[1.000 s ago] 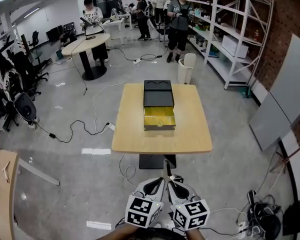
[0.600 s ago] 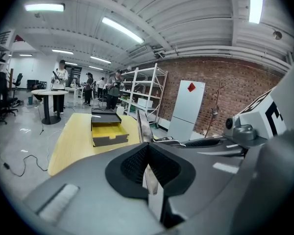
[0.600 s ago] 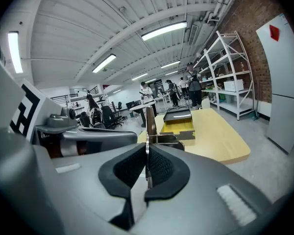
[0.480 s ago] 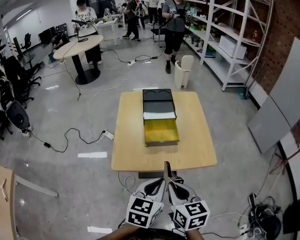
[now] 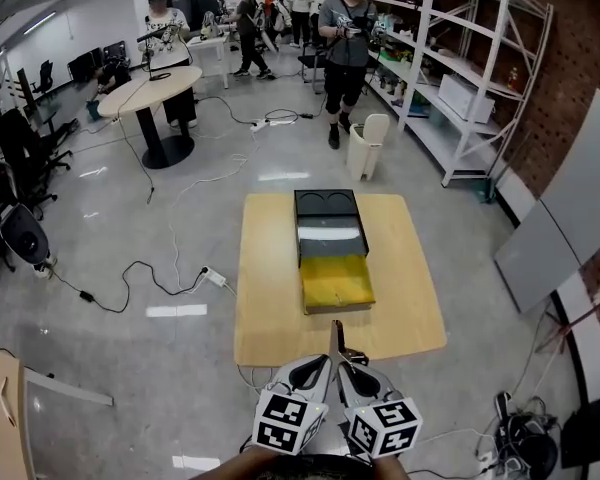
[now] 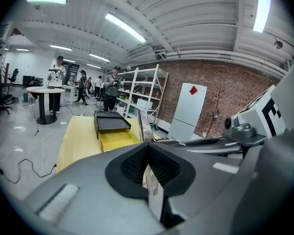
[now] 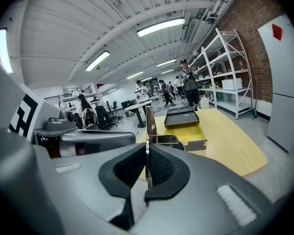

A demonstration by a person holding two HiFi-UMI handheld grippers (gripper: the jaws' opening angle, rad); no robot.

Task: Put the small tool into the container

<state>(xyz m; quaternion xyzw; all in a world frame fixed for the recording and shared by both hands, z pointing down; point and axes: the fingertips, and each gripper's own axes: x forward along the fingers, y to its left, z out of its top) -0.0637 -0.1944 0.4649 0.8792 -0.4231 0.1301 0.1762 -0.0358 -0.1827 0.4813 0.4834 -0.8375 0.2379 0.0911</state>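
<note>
A thin metal small tool (image 5: 333,336) stands upright between my two grippers at the bottom of the head view. The left gripper (image 5: 325,364) and the right gripper (image 5: 342,365) meet tip to tip, and both look shut on its lower end. In the left gripper view the tool (image 6: 142,126) rises from the closed pads (image 6: 137,163). The right gripper view shows the tool (image 7: 148,124) pinched in the same way. Ahead, a black container (image 5: 328,213) lies on the wooden table (image 5: 270,298) with its yellow drawer (image 5: 335,283) pulled out toward me.
The table's near edge is a short way in front of the grippers. Cables (image 5: 130,268) trail over the floor to the left. A white bin (image 5: 365,143) and metal shelving (image 5: 460,68) stand beyond the table. People stand near a round table (image 5: 145,88) at the back.
The table and container have come nearer and shifted slightly right in the head view. Both grippers keep the same pose and the same hold on the tool.
</note>
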